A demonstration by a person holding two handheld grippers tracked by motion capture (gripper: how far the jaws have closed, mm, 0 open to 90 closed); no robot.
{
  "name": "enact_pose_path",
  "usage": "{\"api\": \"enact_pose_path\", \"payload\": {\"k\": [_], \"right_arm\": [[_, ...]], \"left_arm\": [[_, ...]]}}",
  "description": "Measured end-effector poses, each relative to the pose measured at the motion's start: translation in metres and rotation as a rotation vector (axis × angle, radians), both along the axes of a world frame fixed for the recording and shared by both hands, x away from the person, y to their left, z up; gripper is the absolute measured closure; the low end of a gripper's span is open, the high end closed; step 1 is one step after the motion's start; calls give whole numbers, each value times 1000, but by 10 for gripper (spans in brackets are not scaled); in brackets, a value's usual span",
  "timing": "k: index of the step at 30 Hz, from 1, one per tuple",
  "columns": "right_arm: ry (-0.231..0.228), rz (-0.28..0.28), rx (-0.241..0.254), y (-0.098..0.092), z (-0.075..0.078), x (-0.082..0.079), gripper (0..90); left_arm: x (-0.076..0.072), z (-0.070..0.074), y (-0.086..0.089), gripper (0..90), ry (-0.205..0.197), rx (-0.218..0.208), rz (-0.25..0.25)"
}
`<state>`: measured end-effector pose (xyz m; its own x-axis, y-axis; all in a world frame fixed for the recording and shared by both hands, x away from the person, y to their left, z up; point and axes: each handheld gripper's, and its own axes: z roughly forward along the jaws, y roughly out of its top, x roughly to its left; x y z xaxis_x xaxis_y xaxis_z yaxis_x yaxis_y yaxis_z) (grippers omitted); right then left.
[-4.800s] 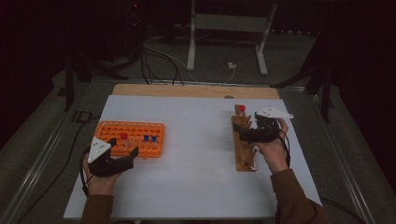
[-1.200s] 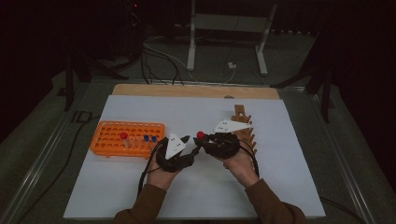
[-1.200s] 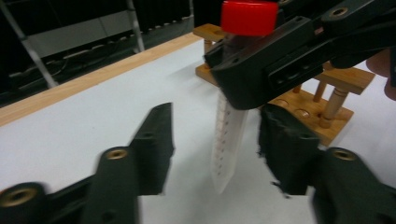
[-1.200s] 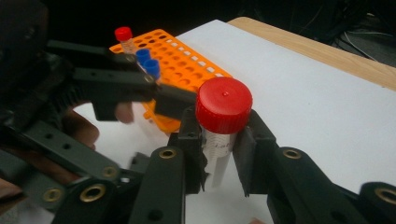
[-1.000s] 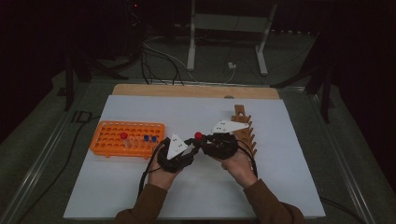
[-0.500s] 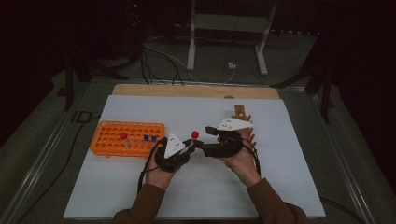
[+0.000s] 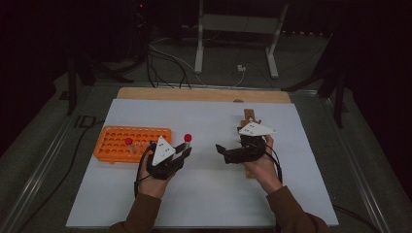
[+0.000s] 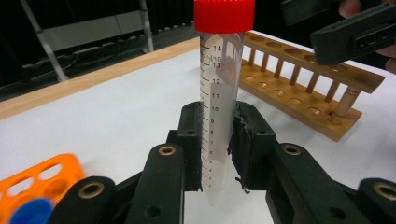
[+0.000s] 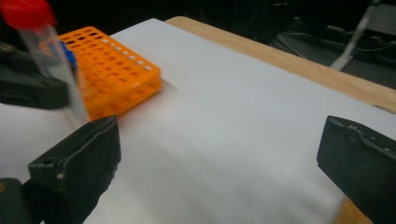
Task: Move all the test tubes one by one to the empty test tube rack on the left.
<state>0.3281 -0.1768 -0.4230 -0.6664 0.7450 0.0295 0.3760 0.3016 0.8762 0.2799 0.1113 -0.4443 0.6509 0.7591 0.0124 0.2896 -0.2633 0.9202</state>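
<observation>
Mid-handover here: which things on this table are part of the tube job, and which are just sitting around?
In the job:
red-capped tube, clamped upright in left gripper
right gripper, jaws just opened, nothing between them
orange rack
wooden rack

Lying about:
cables
metal stand

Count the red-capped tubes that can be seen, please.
2. One red-capped tube is upright, gripped in the left gripper. The other stands in the orange rack. The blue caps in that rack are not counted; more could be hidden.
</observation>
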Motion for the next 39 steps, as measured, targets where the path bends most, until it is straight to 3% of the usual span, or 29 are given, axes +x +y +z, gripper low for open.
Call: {"api": "enact_pose_path", "payload": {"k": [10, 26, 39], "right_arm": [[-21, -67, -18, -27, -6, -6, 1], [-38, -134, -8, -57, -11, -16, 1], [-46, -174, 6, -81, -11, -25, 1]], "left_arm": [[-7, 3, 31, 744, -9, -10, 49], [-19, 15, 95, 743, -42, -61, 192], [-26, 3, 141, 743, -61, -80, 332]]}}
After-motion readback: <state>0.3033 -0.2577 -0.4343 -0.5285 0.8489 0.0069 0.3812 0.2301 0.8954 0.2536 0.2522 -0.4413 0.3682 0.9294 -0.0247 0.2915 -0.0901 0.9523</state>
